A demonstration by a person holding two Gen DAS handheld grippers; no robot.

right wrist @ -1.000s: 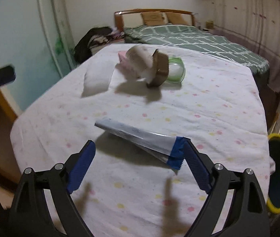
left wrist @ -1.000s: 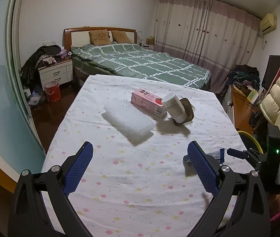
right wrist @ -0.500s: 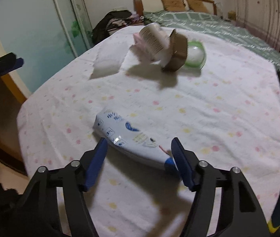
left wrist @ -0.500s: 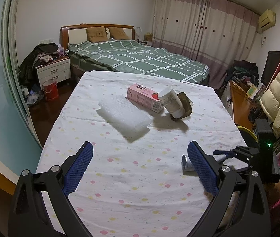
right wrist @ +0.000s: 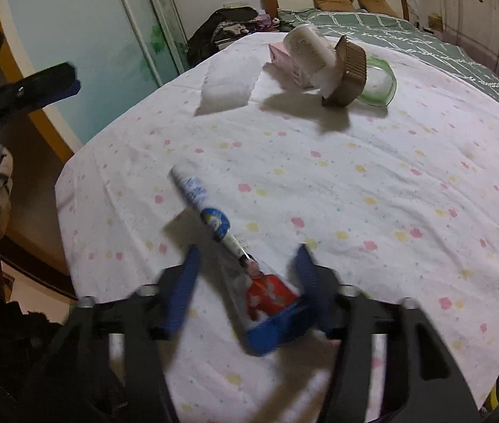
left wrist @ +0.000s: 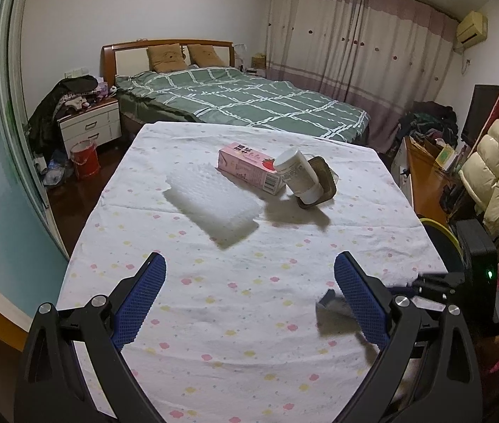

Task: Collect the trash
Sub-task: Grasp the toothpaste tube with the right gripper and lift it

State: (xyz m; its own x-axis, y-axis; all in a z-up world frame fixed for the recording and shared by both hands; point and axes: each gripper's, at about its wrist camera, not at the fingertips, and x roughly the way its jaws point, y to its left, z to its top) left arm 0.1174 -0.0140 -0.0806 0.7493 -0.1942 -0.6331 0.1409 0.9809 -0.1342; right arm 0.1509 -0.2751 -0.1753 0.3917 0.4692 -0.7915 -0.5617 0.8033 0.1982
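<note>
A long white-and-blue plastic wrapper (right wrist: 214, 220) with a red print lies on the flowered tablecloth (right wrist: 390, 176), near its front edge. My right gripper (right wrist: 247, 271) points down over its near end. Its jaws are closing with the wrapper between them; the right finger (right wrist: 307, 275) is at the blue end, the left finger (right wrist: 186, 282) stands apart from it. My left gripper (left wrist: 249, 278) hangs open above the cloth, with nothing between its fingers. The wrapper's tip (left wrist: 334, 303) shows beside its right finger.
At the far side of the table lie a bubble-wrap sheet (left wrist: 214, 204), a pink carton (left wrist: 249, 169), a white cup (left wrist: 298, 176), a brown tray (left wrist: 323, 187) and a clear green-rimmed container (right wrist: 378, 81). A yellow-rimmed bin (left wrist: 439, 232) stands right of the table.
My right gripper has tipped downward and its jaws have narrowed around the wrapper, which now lies lengthwise between them. The left gripper has stayed nearly still.
</note>
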